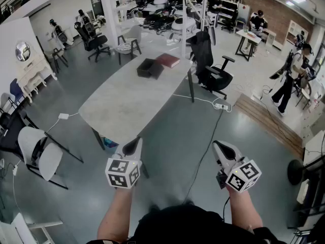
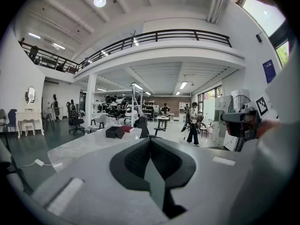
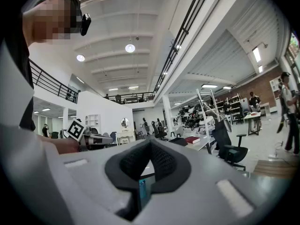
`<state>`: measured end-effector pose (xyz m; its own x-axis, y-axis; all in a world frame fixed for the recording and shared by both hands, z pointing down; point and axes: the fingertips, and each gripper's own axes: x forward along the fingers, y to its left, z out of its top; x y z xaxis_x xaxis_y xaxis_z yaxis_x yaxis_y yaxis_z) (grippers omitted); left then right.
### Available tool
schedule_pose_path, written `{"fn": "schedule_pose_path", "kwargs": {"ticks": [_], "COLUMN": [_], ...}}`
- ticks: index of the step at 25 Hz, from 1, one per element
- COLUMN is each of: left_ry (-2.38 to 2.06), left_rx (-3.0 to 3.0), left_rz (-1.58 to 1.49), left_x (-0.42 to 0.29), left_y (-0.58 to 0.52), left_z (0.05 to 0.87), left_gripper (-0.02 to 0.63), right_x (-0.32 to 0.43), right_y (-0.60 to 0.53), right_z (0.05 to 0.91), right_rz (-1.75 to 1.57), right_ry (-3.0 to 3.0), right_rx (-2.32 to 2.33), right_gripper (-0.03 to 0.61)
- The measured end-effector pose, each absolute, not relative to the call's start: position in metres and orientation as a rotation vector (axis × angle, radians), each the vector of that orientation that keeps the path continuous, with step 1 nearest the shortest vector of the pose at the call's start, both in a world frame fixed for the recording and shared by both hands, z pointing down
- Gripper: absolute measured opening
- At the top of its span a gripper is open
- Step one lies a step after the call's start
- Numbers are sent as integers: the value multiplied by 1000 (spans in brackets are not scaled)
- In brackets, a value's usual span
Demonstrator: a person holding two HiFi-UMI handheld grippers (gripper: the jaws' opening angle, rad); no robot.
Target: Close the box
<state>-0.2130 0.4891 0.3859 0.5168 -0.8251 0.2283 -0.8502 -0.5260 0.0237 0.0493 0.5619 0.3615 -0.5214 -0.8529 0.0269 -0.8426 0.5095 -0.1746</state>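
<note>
— How many surfaces are there?

— One: a long pale surface (image 1: 127, 103) with rounded ends, running away from the person across a grey floor (image 1: 167, 141).

— And chairs by it?

— One black office chair (image 1: 210, 67) stands at the right edge, close to the far end.

— The tools next. How many?

— Two, one in each hand. The left tool (image 1: 133, 147) and the right tool (image 1: 222, 149) hang over the floor, off the near end of the surface and well apart from each other. Neither touches anything.

— How do the jaws stand?

— The left gripper view has the left tool (image 2: 150, 142) with its dark pads pressed together at the tip and nothing between them. The right gripper view shows the same for the right tool (image 3: 150, 143): its pads meet and it is empty.

— Where is the box?

— There is one black box (image 1: 150, 67), lying at the far end of the surface near the right corner, well apart from both tools. It also shows in the left gripper view (image 2: 114, 132). It is too small to tell how its lid sits.

— Anything smaller?

— One red flat piece (image 1: 167, 60) lies just beside the box, on the side toward the far edge. I cannot tell whether the two touch.
</note>
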Motion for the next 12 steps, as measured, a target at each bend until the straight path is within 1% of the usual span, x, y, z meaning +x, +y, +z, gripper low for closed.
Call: {"fn": "schedule_pose_path", "kwargs": {"ticks": [12], "left_ry": [-1450], "left_rx": [2607], "left_rz": [310], "left_x": [-159], "left_y": [485], "left_z": [391], "left_gripper": [11], "right_x": [100], "right_y": [556], "right_z": [366], "right_rz": [-256], "right_ry": [2675], "right_rx": [-1489], "right_gripper": [1]}}
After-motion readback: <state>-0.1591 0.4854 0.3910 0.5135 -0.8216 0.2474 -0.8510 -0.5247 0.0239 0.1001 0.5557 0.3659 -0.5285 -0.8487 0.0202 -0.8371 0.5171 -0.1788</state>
